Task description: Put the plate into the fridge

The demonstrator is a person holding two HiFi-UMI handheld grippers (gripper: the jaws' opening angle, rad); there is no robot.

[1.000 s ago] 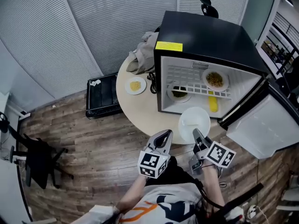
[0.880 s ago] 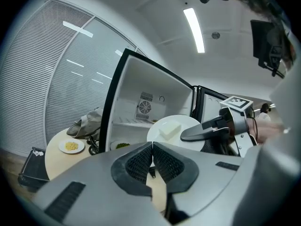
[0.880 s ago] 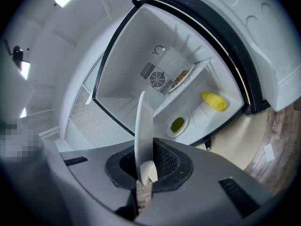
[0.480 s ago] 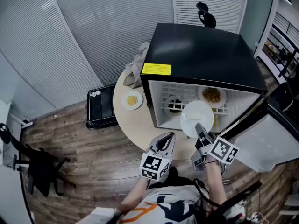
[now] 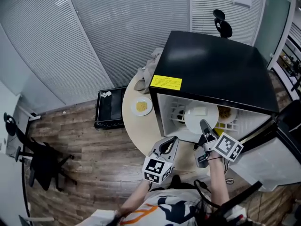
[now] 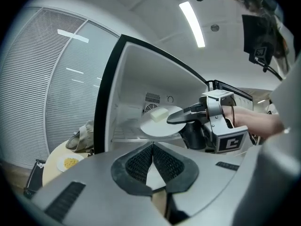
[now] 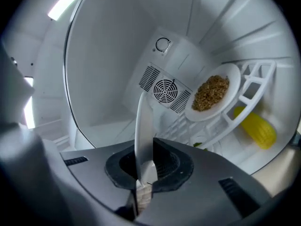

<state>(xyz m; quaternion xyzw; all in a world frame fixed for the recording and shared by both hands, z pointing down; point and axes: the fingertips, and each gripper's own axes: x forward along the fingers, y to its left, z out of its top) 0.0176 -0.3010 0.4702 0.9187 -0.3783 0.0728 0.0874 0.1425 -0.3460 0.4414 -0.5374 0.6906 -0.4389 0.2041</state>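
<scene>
White plate [image 7: 143, 126], rim deep in right claw [image 7: 143, 175]

The right hand-held gripper [image 5: 204, 125] has carried the plate [image 5: 199, 117] into the fridge [image 5: 221, 69]

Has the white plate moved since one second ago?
Yes. The plate, in the right gripper, went from over the table edge into the fridge opening.

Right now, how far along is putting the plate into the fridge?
Done: the fridge stands open, and the plate is clamped by its rim in the right gripper. In hand: the plate hangs at the opening, not yet on a shelf. Left: set it down inside and release. The left gripper is shut, empty.
</scene>
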